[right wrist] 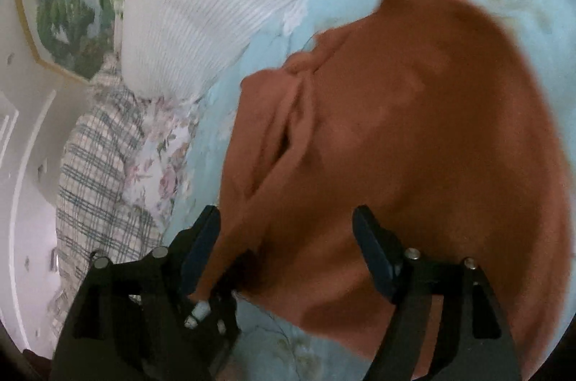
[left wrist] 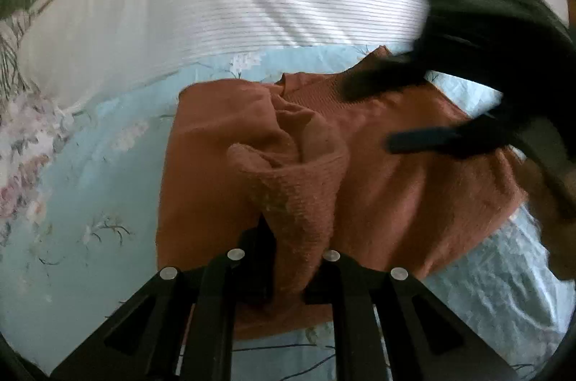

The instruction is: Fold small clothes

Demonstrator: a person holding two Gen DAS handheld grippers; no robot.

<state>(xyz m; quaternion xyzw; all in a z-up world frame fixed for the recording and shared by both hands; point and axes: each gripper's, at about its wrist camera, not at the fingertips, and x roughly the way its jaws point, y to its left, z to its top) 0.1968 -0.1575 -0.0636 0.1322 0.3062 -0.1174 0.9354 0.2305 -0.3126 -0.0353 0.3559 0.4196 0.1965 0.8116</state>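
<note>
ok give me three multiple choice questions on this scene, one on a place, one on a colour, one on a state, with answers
1. Where does the rust-orange knitted sweater lie?
A. on the light blue floral bedsheet
B. on a wooden floor
C. in a plastic basket

2. What colour is the ribbed pillow beyond the sweater?
A. black
B. white
C. red

3. How do the two grippers stand?
A. both open
B. left gripper shut on the sweater's sleeve, right gripper open
C. both shut on nothing

Answers:
1. A, blue flowered sheet shows on all sides of the sweater.
2. B, its ribbed cover is white in both views.
3. B, in the left wrist view the sleeve cloth runs down into the closed fingers; in the right wrist view the fingers stand wide apart over the sweater.
</note>
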